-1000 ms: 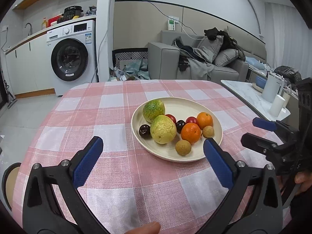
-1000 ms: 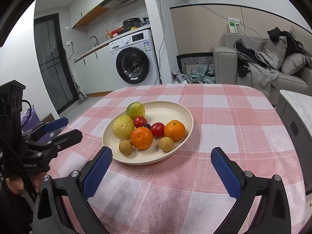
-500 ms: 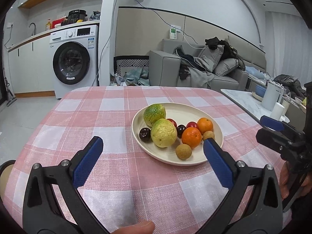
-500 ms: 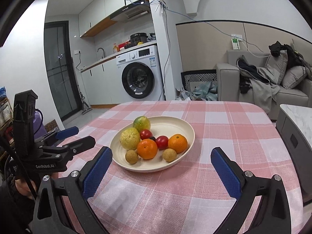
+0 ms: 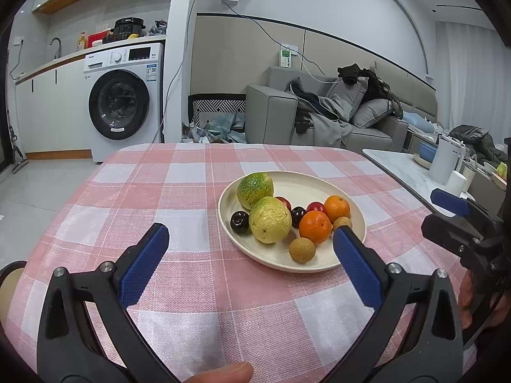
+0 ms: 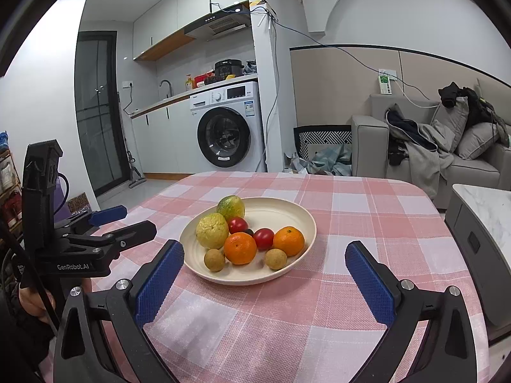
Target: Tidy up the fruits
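Pink check table (image 6: pixel 367 217) w/ plate (image 6: pixel 297 214) of fruit mid-table; both hand-held grippers, left (image 5: pixel 250 239) & right (image 6: pixel 265 255), wide open, holding nothing, ready to pick.

"GenRobot.AI" in white on the black body of the left gripper (image 6: pixel 123 220), right wrist view. More small white print on the grip at far left edge, too small to read. Stickers and a display on the washing machine (image 6: pixel 227 127) front panel, brand mark at top left of it, probably lettering but illegible in both views. Label on the black cooker (image 6: pixel 228 67) atop the counter, unreadable. Nothing else legible.
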Demonstrator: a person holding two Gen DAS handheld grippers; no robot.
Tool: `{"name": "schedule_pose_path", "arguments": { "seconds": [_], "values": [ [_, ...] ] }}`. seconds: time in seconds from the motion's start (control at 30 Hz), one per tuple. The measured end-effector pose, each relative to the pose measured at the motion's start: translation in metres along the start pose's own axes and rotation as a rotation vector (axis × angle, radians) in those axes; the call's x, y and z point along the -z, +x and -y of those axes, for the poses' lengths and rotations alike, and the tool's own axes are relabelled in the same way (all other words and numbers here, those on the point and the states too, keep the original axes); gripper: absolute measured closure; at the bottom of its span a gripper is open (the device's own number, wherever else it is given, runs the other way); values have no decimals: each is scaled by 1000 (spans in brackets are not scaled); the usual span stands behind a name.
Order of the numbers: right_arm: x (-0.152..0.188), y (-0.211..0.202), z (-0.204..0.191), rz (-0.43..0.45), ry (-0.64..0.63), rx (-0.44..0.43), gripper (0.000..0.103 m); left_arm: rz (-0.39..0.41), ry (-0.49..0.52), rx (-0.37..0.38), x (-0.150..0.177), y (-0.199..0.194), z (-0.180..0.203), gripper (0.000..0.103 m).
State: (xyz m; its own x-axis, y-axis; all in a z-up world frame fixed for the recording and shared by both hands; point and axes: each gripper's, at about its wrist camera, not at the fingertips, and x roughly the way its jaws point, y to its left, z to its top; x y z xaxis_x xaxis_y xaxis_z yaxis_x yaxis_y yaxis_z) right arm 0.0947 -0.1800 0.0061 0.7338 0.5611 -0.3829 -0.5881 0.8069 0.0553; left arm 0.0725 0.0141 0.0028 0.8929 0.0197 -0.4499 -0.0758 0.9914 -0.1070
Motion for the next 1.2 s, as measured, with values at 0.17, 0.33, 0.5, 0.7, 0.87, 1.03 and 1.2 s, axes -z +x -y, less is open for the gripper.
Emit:
{"name": "schedule_pose_path", "arguments": {
  "seconds": [0.17,0.33,0.5,0.7,0.87,1.03,1.2],
  "values": [
    [0,-1,-1,-4,-8,0,0,1,1,-1,0,-1,0,0],
    [0,-2,-1,-7,-9,-1,0,7,9,-1,0,-3,1,0],
    [0,-1,-1,-7,-9,-1,0,6,9,0,0,-3,2,0],
    [0,-1,-2,-8,-9,0,0,6,10,0,0,-3,2,0],
    [0,-1,-2,-9,-9,0,0,5,10,0,0,-3,2,0],
    [0,-2,-2,-9,-10,0,0,5,10,0,0,-3,3,0],
    [0,-1,-2,-10,-9,-1,0,5,10,0,0,-3,3,0]
  ]
}}
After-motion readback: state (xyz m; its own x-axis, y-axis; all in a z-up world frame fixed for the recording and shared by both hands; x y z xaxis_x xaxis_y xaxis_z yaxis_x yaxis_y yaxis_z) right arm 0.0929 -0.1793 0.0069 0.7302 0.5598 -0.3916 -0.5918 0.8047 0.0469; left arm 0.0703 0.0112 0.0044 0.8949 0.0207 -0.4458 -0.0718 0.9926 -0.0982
